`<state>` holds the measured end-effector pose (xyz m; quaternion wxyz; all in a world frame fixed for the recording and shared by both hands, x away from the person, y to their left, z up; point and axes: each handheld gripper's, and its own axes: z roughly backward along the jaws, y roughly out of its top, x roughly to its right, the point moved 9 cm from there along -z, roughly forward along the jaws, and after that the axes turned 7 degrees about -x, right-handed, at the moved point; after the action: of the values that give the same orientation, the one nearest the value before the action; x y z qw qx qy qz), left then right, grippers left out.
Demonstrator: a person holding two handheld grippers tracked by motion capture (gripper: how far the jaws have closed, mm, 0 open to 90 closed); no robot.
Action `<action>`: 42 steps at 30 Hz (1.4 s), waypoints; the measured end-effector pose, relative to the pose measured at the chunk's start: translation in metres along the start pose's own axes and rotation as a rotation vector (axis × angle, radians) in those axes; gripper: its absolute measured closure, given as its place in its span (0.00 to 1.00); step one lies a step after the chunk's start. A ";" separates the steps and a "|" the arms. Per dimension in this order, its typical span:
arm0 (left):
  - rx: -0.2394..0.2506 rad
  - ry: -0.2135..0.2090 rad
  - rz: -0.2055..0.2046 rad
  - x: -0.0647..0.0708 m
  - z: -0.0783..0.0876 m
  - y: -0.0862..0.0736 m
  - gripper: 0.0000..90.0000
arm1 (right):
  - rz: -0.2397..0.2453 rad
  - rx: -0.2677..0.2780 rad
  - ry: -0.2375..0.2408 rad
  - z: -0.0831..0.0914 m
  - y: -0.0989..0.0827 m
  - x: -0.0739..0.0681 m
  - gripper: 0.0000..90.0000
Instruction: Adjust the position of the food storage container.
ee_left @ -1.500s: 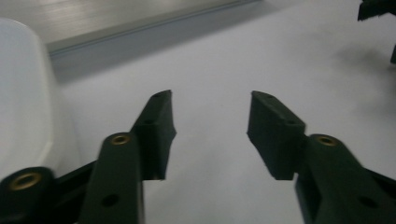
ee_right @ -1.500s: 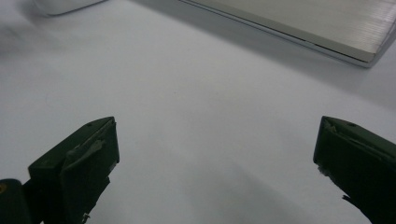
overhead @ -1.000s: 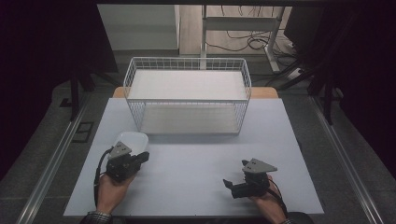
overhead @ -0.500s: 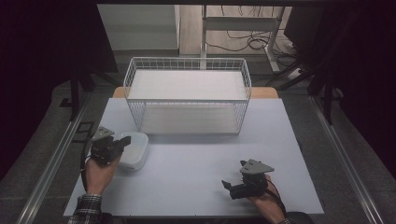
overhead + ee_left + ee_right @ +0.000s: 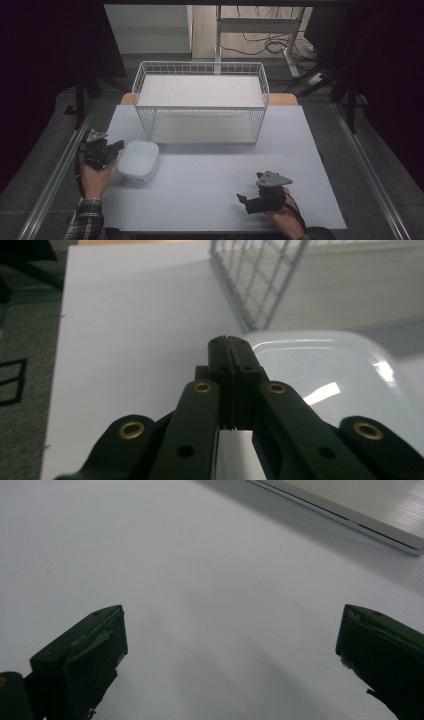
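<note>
A white rounded-square box (image 5: 137,161) lies on the pale table (image 5: 210,175), left of centre. My left gripper (image 5: 118,145) sits just beyond the box's left edge, pointing at it. In the left gripper view its black jaws (image 5: 230,343) are pressed together with nothing between them, and their tips stand at the rim of the box (image 5: 330,385); whether they touch it I cannot tell. My right gripper (image 5: 245,202) rests near the front right of the table, pointing left. In the right gripper view it (image 5: 231,630) stands wide open over bare table, with nothing between its fingers (image 5: 85,655).
A white wire basket (image 5: 200,102) stands at the back middle of the table, its near wall (image 5: 260,280) just behind the box. The table's left edge (image 5: 102,210) runs close beside my left hand. A metal rail (image 5: 55,180) lies on the floor to the left.
My left gripper has moved left, from over the white box to its left side, leaving the box uncovered. The right gripper has stayed where it was.
</note>
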<state>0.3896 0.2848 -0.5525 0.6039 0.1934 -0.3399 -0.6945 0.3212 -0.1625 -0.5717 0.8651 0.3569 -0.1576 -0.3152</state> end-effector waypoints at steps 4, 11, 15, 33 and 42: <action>-0.022 0.021 0.017 -0.009 -0.010 -0.002 1.00 | 0.000 -0.001 0.001 0.000 0.000 0.000 0.00; -0.055 -0.026 0.003 0.001 -0.022 0.002 1.00 | 0.006 -0.008 0.009 -0.002 -0.001 -0.002 0.00; -0.066 -0.062 -0.023 0.014 -0.025 0.004 1.00 | 0.010 -0.010 0.012 -0.002 -0.001 -0.003 0.00; -0.115 -0.209 -0.181 0.099 -0.046 0.014 1.00 | -0.003 -0.010 0.025 -0.003 -0.002 -0.004 0.00; -0.013 -0.130 -0.109 0.072 -0.009 0.008 1.00 | -0.007 -0.008 0.031 -0.002 -0.002 -0.005 0.00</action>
<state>0.3875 0.2128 -0.5427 0.5430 0.1624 -0.3628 -0.7397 0.3180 -0.1593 -0.5744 0.8678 0.3587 -0.1414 -0.3134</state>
